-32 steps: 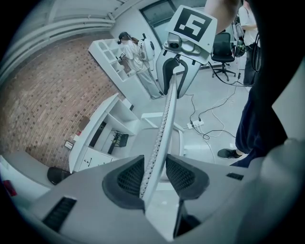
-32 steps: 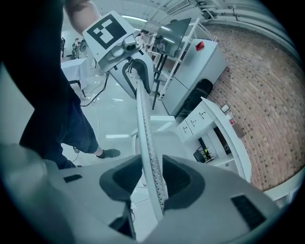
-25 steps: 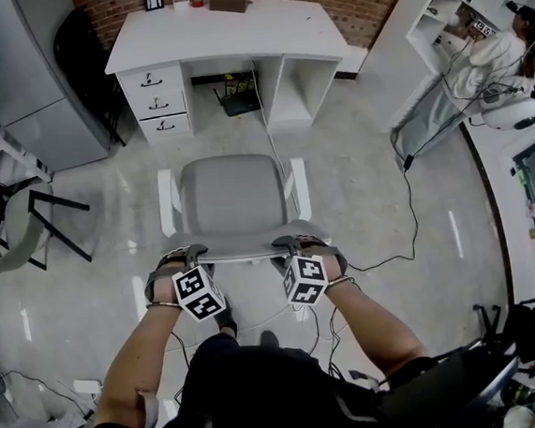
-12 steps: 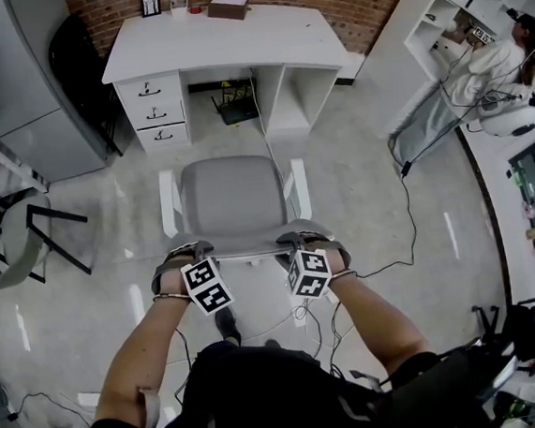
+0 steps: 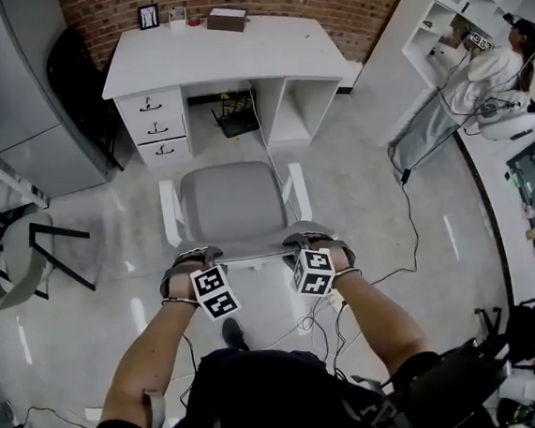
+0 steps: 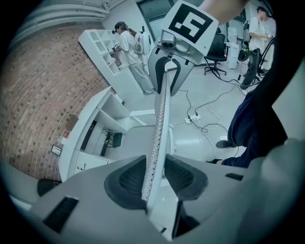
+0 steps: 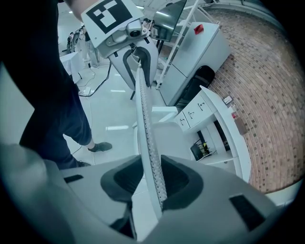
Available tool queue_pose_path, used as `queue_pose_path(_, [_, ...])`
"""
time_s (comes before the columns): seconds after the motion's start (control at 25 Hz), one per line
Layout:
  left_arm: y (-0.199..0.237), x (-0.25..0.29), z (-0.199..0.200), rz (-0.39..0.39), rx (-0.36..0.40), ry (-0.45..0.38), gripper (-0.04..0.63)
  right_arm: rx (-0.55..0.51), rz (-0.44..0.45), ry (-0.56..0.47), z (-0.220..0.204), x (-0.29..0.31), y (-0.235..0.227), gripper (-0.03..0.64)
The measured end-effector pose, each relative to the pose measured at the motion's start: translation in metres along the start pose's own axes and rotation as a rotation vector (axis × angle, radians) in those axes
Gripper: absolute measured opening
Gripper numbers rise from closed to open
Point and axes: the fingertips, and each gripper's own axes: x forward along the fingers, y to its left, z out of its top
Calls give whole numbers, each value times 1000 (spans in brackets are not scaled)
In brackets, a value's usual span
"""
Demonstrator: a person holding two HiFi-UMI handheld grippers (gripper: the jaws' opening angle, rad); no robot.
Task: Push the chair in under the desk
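Observation:
A grey chair (image 5: 232, 202) with white armrests stands on the floor in front of the white desk (image 5: 224, 53), facing its knee opening. In the head view my left gripper (image 5: 192, 261) and right gripper (image 5: 310, 245) sit on the top edge of the backrest (image 5: 252, 252), left and right of its middle. In the left gripper view the perforated backrest edge (image 6: 161, 114) runs between the pads of the left gripper (image 6: 155, 176). The right gripper (image 7: 153, 183) holds the same edge (image 7: 144, 114). Both pairs of jaws are closing on the backrest.
Desk drawers (image 5: 155, 125) flank the opening on the left, and a black device (image 5: 235, 117) sits inside it. A grey cabinet (image 5: 12, 101) and a black-legged chair (image 5: 27, 255) stand at the left. Cables (image 5: 385, 263) trail on the floor. A person (image 5: 479, 66) works at shelves, far right.
The chair has rolled forward toward the desk with both grippers on its backrest, and the gap between seat and desk has shrunk.

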Motion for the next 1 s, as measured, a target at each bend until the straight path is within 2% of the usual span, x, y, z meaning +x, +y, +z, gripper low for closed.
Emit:
queue_pose_path(0.36, [29, 11, -9, 13, 68, -12, 120, 15, -18, 13, 11, 13, -22, 115])
queue_pose_path(0.84, [86, 30, -26, 65, 107, 7, 129, 48, -14, 15, 31, 36, -62, 110])
queue_pose_path(1.0, [107, 39, -27, 20, 98, 21, 133, 56, -27, 14, 33, 43, -80, 109])
